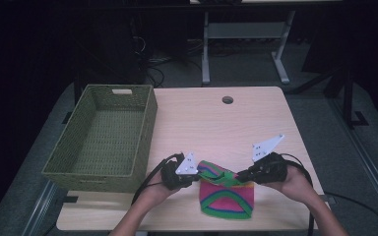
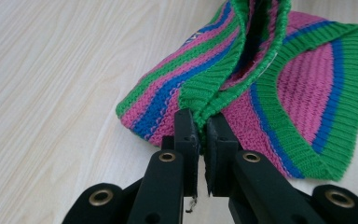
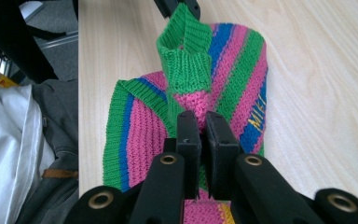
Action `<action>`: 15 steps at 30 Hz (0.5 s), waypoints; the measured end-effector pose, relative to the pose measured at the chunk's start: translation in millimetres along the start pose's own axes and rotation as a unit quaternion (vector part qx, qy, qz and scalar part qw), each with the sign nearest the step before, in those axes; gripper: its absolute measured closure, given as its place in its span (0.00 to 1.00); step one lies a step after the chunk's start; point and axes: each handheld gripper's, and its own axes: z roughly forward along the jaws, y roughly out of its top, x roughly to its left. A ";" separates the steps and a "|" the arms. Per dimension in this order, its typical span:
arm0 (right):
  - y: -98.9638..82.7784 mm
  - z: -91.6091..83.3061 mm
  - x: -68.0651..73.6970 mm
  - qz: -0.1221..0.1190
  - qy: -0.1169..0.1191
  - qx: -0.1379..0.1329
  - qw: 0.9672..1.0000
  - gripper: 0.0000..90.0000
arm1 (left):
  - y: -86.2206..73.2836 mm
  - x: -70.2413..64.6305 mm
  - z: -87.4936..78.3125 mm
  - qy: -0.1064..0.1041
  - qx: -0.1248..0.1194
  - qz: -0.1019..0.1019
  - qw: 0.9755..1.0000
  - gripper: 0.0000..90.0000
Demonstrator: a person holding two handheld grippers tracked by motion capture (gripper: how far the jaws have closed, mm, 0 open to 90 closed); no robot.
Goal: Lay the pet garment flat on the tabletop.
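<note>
Knitted striped hat (image 1: 226, 196), pink, green and blue, flat on wooden table (image 1: 216, 123) between both tongs, upper part lifted and bunched. Left gripper (image 1: 193, 180) clamped tight on green ribbed brim edge (image 2: 205, 100), jaws nearly together with only knit between; same pinch visible in left gripper view, rest of hat spreading away beyond the jaw tips and to their right. Right gripper (image 1: 240, 176) likewise closed hard on hat fabric, pink knit and green rib (image 3: 186, 70) squeezed just ahead of its tips; yellow lettering (image 3: 257, 119) on a blue stripe just right of those jaws. Grippers near each other, facing across the raised fold. Woven green basket (image 1: 101, 169) just beside left gripper, on its outer side, apart from hat. Grey and white clothing (image 3: 23, 149) at left edge of right gripper view.
</note>
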 end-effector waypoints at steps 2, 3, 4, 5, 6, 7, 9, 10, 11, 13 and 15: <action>1.2 1.1 2.5 -0.005 0.000 0.002 1.000 0.94 | 1.1 -2.8 -4.7 0.000 0.005 0.005 1.000 0.94; 1.7 1.5 3.7 -0.009 0.000 0.005 1.000 0.94 | 1.6 -4.2 -6.6 -0.001 0.009 0.003 1.000 0.94; 2.1 1.9 5.2 -0.011 0.001 0.007 1.000 0.94 | 2.1 -5.2 -8.9 -0.003 0.013 0.003 1.000 0.94; 2.5 2.1 6.7 -0.013 0.001 0.008 1.000 0.94 | 2.4 -6.1 -11.2 -0.004 0.015 0.006 1.000 0.94; 2.5 2.1 6.7 -0.013 0.001 0.008 1.000 0.94 | 2.4 -6.1 -11.2 -0.004 0.015 0.006 1.000 0.94; 2.4 2.7 9.4 -0.021 0.001 0.011 1.000 0.94 | 3.0 -7.6 -13.5 -0.003 0.017 0.009 1.000 0.94; 2.6 2.7 11.5 -0.016 0.002 0.011 1.000 0.94 | 4.3 -9.2 -16.1 -0.003 0.023 0.014 1.000 0.94; 3.1 3.3 13.7 -0.027 0.003 0.013 1.000 0.94 | 6.4 -10.1 -19.3 -0.006 0.027 0.017 0.999 0.94; 3.7 3.0 15.7 -0.024 0.003 0.014 1.000 0.94 | 7.8 -10.2 -21.3 -0.004 0.028 0.020 0.999 0.94; 5.7 1.7 18.5 -0.032 0.004 0.013 0.999 0.94 | 11.0 -10.6 -25.5 -0.005 0.030 0.022 0.999 0.94; 8.3 -0.8 21.1 -0.032 0.005 0.011 0.999 0.94 | 12.8 -10.3 -27.7 -0.006 0.032 0.022 0.999 0.94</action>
